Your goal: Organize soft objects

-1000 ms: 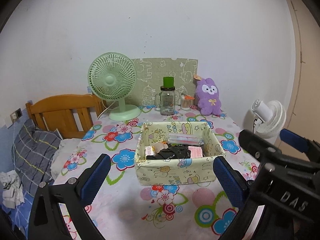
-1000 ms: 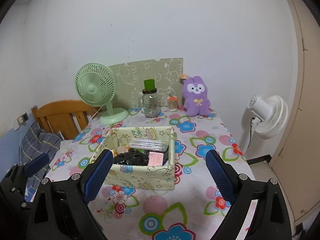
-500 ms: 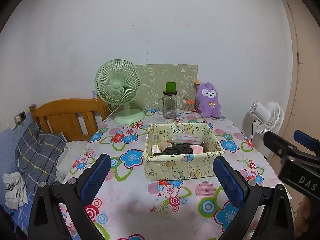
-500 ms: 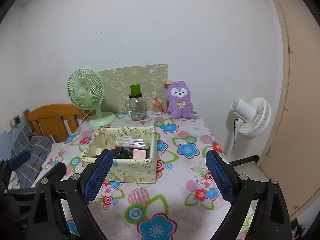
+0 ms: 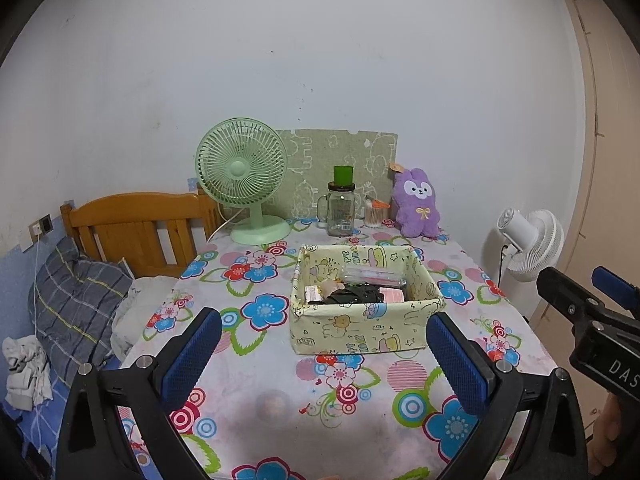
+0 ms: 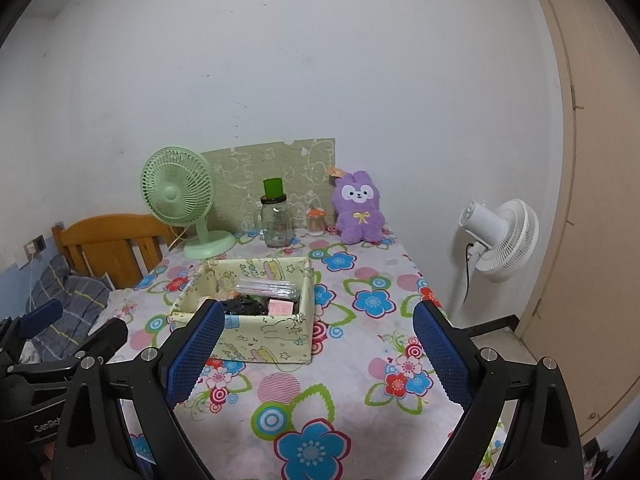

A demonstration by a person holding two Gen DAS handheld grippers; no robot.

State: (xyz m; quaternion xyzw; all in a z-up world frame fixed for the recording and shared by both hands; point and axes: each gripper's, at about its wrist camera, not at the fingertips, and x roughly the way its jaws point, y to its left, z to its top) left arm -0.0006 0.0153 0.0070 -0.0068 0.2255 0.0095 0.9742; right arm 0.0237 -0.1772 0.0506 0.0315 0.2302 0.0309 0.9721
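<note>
The purple plush rabbit (image 5: pixel 415 204) looks fuzzy and matt. The storage box (image 5: pixel 362 332) is printed cloth, the tablecloth (image 5: pixel 264 380) smooth flowered fabric. The jar (image 5: pixel 340 214) is clear glossy glass, the headboard (image 5: pixel 136 220) varnished wood, the green fan (image 5: pixel 241 168) smooth plastic.

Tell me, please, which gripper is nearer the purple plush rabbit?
Right, by a small margin. The right gripper hangs toward the purple plush rabbit's side; the left gripper sits further left behind the fabric box.
</note>
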